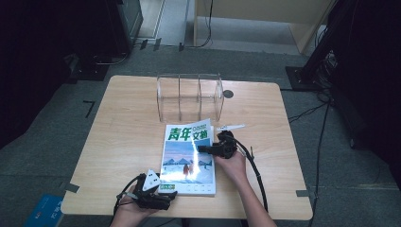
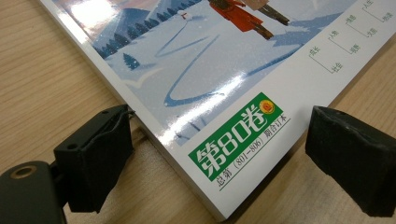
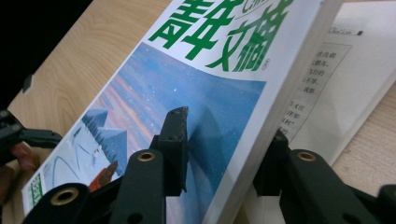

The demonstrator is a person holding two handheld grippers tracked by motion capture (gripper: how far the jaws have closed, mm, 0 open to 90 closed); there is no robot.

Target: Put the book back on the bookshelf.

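Near edge of the table (image 1: 118, 142): left claw (image 1: 158, 197) sits at the near left corner of the magazine (image 1: 189, 158), jaws spread wide. In the left gripper view that corner (image 2: 219, 186) lies between the two pads (image 2: 95, 156), neither pad touching it; one pad rests on bare wood by the spine side, the other past the near edge.

Middle: magazine lies flat near the table's centre, long axis running near to far, title at the far end.

Right claw (image 1: 208, 149) comes in from the right, at the long right edge. In the right gripper view (image 3: 224, 154) one jaw lies on the cover, the other under it against the inner pages; closed on the cover, lifting it a little.

Far: clear divided rack (image 1: 189, 97), just beyond the magazine's far end, slots running near to far.

Judgement: the right claw has the only hold, so the lift toward the rack turns on that right edge.
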